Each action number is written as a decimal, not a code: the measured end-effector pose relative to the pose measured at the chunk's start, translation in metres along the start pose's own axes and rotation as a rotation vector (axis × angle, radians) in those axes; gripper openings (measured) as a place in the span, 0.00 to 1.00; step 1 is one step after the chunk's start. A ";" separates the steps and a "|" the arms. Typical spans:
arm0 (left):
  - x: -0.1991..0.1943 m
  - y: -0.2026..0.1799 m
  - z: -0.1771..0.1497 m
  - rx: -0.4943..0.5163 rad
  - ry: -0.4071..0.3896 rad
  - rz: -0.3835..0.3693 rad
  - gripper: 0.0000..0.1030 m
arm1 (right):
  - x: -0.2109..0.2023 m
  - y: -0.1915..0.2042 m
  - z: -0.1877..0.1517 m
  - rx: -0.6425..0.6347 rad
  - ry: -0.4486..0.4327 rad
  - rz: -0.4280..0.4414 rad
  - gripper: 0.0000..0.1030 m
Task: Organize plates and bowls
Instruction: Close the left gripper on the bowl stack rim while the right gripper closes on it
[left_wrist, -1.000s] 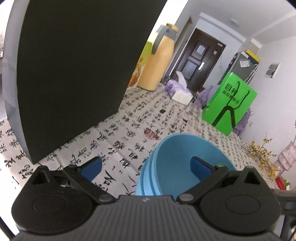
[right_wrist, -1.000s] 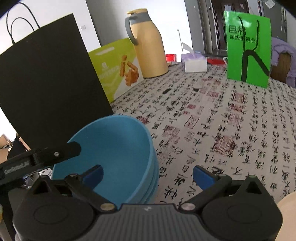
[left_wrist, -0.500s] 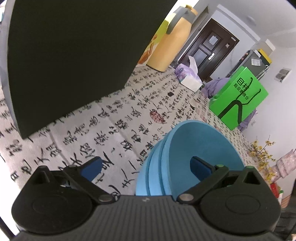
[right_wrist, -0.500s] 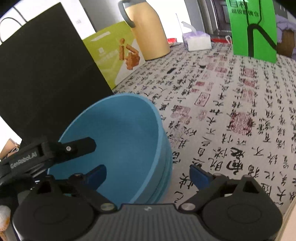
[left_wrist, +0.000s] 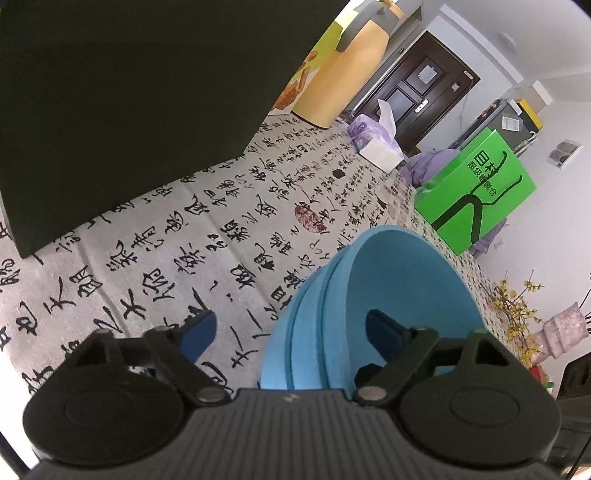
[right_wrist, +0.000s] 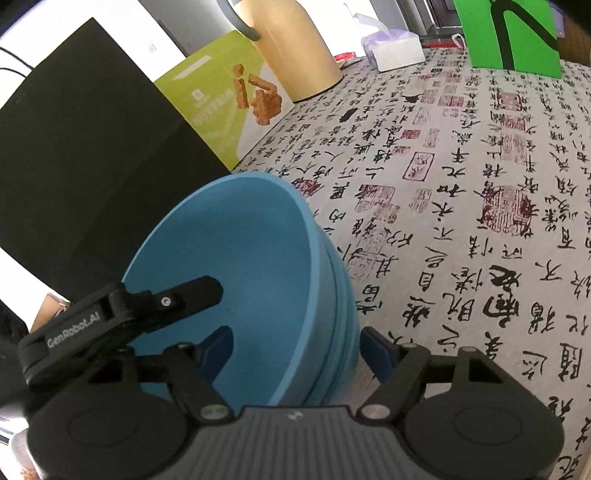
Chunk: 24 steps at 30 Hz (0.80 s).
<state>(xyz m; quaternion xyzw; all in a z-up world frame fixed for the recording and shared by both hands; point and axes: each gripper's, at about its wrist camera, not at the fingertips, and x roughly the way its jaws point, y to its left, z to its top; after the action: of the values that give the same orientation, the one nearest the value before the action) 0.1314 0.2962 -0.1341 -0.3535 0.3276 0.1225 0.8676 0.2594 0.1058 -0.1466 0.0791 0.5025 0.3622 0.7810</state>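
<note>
Both lowered, left hand-held gripper (left_wrist: 290, 332) closing astride blue bowl stack (left_wrist: 369, 295) rim

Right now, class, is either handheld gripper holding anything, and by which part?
Nothing is gripped yet. The left gripper and right gripper each straddle opposite rims of the stacked blue plastic bowls, jaws closing, pads not yet pressing.
</note>
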 end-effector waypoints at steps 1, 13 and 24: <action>0.000 0.001 0.000 -0.002 0.004 -0.010 0.78 | 0.000 -0.001 -0.001 0.000 0.000 0.004 0.71; 0.005 -0.002 -0.002 -0.006 0.041 -0.069 0.52 | -0.001 -0.010 -0.001 0.054 0.010 0.062 0.67; 0.003 -0.007 -0.005 0.035 0.015 -0.032 0.46 | -0.001 -0.013 -0.002 0.089 0.018 0.083 0.66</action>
<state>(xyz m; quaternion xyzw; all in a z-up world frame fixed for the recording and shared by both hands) 0.1349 0.2873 -0.1350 -0.3444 0.3306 0.1000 0.8730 0.2639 0.0955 -0.1532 0.1312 0.5216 0.3722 0.7564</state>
